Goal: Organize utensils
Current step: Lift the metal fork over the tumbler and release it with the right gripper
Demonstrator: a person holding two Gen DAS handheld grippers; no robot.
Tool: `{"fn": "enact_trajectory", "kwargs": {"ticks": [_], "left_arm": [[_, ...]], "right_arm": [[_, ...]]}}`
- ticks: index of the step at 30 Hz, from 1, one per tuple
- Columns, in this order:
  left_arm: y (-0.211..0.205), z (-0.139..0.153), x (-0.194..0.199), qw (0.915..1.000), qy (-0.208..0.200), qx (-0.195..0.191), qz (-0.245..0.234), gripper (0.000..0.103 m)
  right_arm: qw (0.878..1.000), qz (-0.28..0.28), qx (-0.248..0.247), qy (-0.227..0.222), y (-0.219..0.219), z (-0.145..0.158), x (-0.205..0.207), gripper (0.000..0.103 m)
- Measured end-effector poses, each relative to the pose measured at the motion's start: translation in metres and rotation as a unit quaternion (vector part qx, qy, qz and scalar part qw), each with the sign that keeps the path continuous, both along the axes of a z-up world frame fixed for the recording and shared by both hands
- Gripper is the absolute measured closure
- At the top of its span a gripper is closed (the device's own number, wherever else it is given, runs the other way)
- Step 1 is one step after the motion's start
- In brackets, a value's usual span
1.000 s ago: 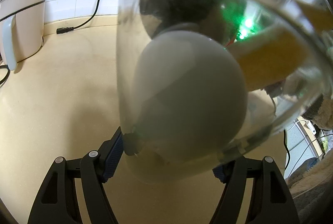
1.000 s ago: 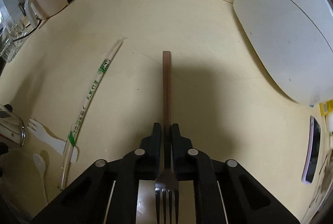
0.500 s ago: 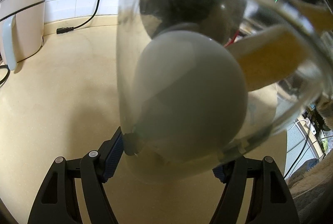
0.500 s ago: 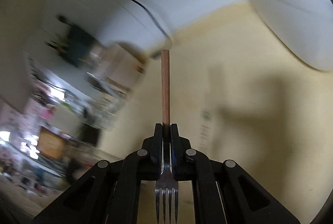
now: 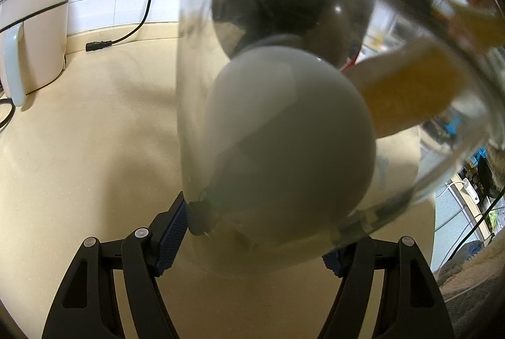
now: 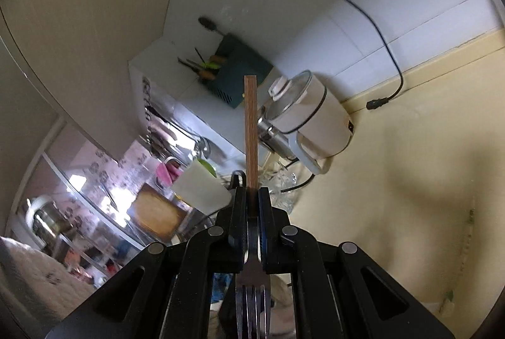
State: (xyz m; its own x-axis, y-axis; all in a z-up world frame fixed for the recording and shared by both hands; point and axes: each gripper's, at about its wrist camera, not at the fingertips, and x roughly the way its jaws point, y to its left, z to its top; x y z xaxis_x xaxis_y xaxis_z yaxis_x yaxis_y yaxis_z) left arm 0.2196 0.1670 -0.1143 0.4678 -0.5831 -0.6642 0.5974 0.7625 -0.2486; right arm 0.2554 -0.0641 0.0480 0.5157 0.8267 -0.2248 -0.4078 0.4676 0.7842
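Filling the bottom of the left wrist view, the left gripper point(image 5: 255, 231) has its two black fingers spread partway with blue pads point(image 5: 172, 233) pressed against the base of a clear glass jar point(image 5: 315, 8), which it holds tilted so that the jar swells across the centre and right of the frame. Inside the glass, close to the lens, sits a large white rounded spoon bowl point(image 5: 290, 143), and to its right a blurred yellow-orange flat piece point(image 5: 407, 86) slants toward the upper right; what it is cannot be told. Beyond the jar, the cream tabletop point(image 5: 79, 149) stretches to the left, a white electric pot point(image 5: 31, 36) stands at the far left edge, and a black power cord point(image 5: 145, 11) hangs down the white tiled wall with its plug lying on the tabletop. In the right wrist view, the right gripper point(image 6: 252, 213) at bottom centre is closed tight on a fork point(image 6: 251, 131): the metal tines point(image 6: 252, 307) point back toward the camera at the lower edge, while the brown wooden handle runs straight up the middle of the frame, clear of any surface. Farther off, right of the handle, the same white pot point(image 6: 312, 124) appears with its glass lid, clear glasses point(image 6: 284, 181) beside it, and the cord point(image 6: 372, 23) on the wall above. At centre top a dark green holder point(image 6: 236, 74) with utensils hangs on the wall.
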Motion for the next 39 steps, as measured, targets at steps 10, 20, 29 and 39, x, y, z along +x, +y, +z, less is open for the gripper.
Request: {"fn": "enact_trajectory", "kwargs": {"ticks": [10,20,29,39], "left_arm": [[0.0,0.0,0.0,1.0,0.0,0.0,0.0,0.027],[0.0,0.0,0.0,1.0,0.0,-0.001,0.0,0.027],[0.0,0.0,0.0,1.0,0.0,-0.001,0.0,0.027],[0.0,-0.002,0.0,1.0,0.002,0.002,-0.002,0.027]], "right_arm": [[0.999,-0.014,-0.04,-0.028,0.013,-0.019,-0.011,0.095],[0.992,-0.023,-0.101,-0.066,-0.003,0.006,-0.043,0.094],[0.968,0.011,-0.23,-0.1,0.023,0.018,-0.08,0.094],[0.943,0.056,-0.31,-0.107,0.062,0.002,-0.083,0.094]]}}
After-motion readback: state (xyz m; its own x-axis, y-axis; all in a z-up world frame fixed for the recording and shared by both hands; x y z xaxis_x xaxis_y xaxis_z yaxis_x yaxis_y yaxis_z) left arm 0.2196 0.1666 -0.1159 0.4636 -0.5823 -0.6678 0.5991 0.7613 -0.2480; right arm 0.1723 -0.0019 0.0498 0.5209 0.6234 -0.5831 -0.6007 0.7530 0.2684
